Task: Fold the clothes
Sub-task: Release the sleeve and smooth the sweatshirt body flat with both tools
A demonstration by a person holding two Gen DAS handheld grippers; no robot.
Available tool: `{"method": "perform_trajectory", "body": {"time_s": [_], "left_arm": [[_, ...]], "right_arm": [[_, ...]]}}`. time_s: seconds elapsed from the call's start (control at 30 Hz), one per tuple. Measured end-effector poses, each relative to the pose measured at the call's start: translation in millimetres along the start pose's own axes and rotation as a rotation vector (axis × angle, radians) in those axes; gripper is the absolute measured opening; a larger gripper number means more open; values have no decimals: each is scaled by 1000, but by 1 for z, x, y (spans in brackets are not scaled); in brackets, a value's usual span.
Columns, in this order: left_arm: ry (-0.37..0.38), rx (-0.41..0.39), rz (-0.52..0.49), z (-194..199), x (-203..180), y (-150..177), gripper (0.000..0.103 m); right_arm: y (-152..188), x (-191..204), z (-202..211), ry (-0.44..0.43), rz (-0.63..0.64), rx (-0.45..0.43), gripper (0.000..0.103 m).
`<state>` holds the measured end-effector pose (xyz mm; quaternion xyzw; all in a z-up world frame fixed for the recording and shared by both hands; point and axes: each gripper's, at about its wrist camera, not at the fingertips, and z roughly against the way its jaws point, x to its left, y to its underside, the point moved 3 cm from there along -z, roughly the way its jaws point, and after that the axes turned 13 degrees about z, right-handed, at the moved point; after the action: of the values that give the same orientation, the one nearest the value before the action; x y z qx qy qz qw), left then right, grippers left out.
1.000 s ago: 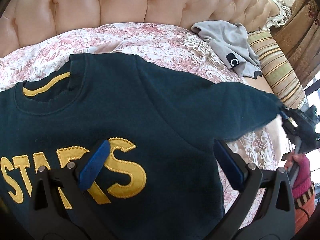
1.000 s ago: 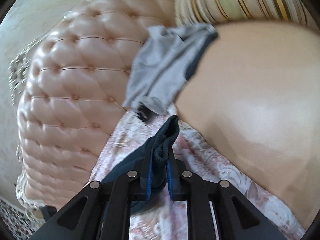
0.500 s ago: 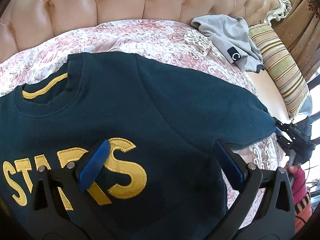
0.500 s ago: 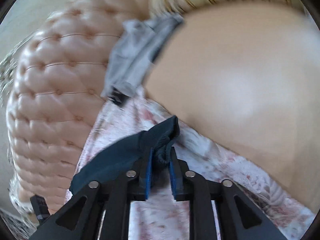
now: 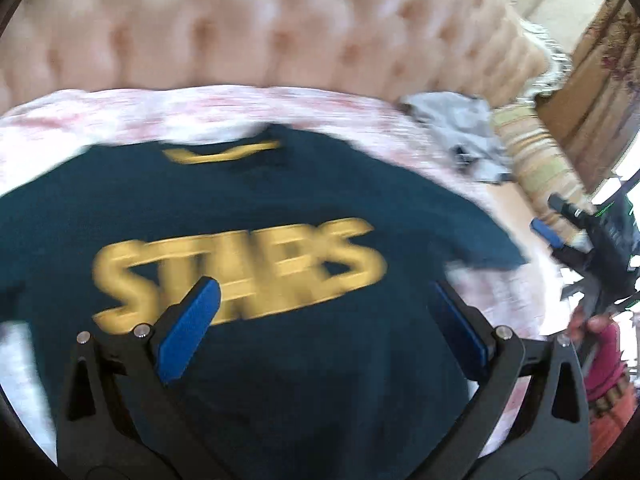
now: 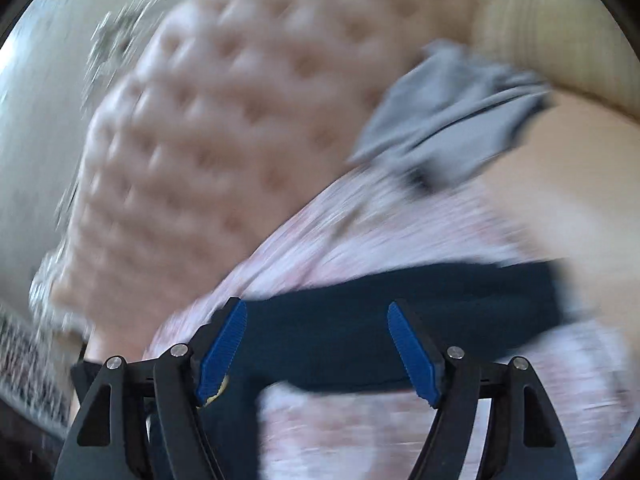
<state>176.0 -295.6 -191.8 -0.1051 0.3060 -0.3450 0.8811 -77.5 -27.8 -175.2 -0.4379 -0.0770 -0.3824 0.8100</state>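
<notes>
Right wrist: right gripper just spread, off dark sleeve. Left gripper spread too. Blurry; sleeve maybe bunching, spoiling fold.

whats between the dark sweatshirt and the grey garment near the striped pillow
Only floral bedspread separates the dark sweatshirt from the grey garment; the blurred left wrist view shows nothing else there.

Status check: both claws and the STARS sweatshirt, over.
Left claw open, empty, above the sweatshirt. Right claw jaws just opened, sleeve released and lying on the bedspread. Grey garment by the headboard, clear of the fold.
</notes>
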Motion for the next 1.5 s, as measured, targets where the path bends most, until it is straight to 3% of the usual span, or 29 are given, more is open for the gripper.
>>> {"method": "perform_trajectory", "body": {"time_s": [0.07, 0.23, 0.33, 0.4, 0.6, 0.73, 0.83, 0.97, 1.13, 1.23, 1.33, 1.5], "left_arm": [[-78, -21, 29, 12, 36, -3, 103], [-143, -74, 159, 39, 113, -19, 103], [-148, -45, 202, 35, 143, -25, 103], [-139, -14, 219, 28, 156, -25, 103], [-147, -35, 192, 36, 148, -21, 103], [-41, -87, 193, 84, 134, -5, 103], [9, -40, 142, 101, 117, 29, 103], [34, 41, 80, 108, 94, 87, 103], [-33, 85, 21, 96, 90, 143, 103], [-69, 53, -31, 95, 90, 152, 103], [-108, 35, -8, 108, 85, 152, 103], [-44, -7, -67, 149, 62, 166, 103]], "right_arm": [[4, 33, -34, -14, 70, 73, 75], [33, 113, -98, -64, 260, 226, 74], [48, 125, -117, -19, 331, 280, 74], [51, 117, -122, 1, 307, 303, 74], [45, 112, -110, -31, 223, 293, 74], [44, 146, -79, -72, 283, 254, 75], [79, 185, -52, -136, 384, 295, 78], [137, 210, -36, -141, 481, 382, 78], [189, 200, -27, -89, 492, 439, 79], [192, 191, -21, -109, 478, 392, 79], [187, 185, -8, -67, 446, 382, 79], [199, 198, 36, -82, 487, 358, 81]]}}
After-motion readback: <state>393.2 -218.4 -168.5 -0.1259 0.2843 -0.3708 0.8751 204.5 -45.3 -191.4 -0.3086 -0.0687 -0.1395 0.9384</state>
